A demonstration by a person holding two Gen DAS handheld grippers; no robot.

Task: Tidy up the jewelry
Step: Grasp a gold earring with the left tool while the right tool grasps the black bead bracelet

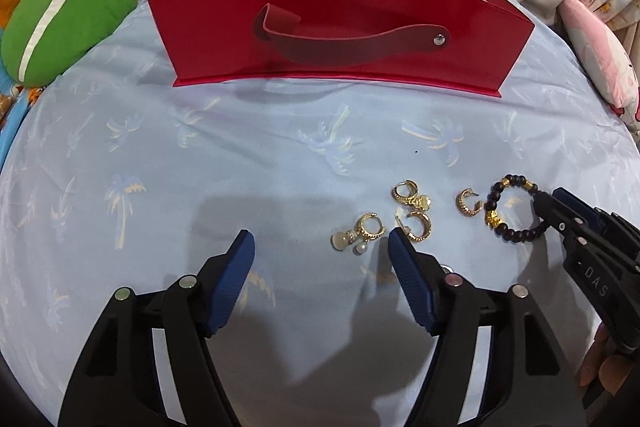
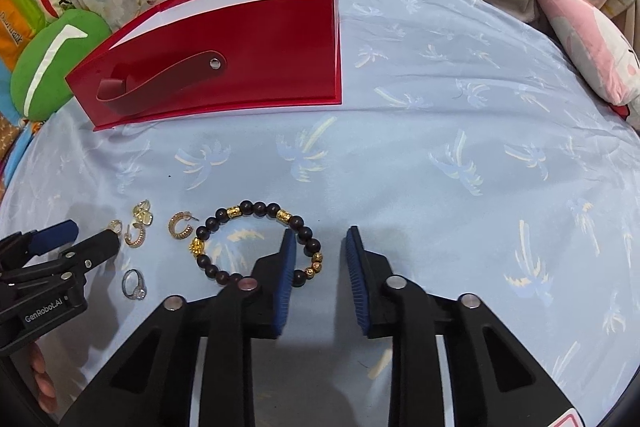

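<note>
Two tongs, both apart: right tongs straddle the dark-bead-and-gold bracelet in front of the red cardboard box, ready to grab it, while empty left tongs hover by the gold hoop earrings.

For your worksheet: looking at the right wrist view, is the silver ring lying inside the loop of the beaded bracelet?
No. The silver ring lies on the blue cloth to the left of the beaded bracelet, outside its loop.

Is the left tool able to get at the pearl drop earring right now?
Probably yes: the pearl drop earring lies on open cloth just ahead of the left tool, whose jaws stand apart, with nothing covering it.
</note>
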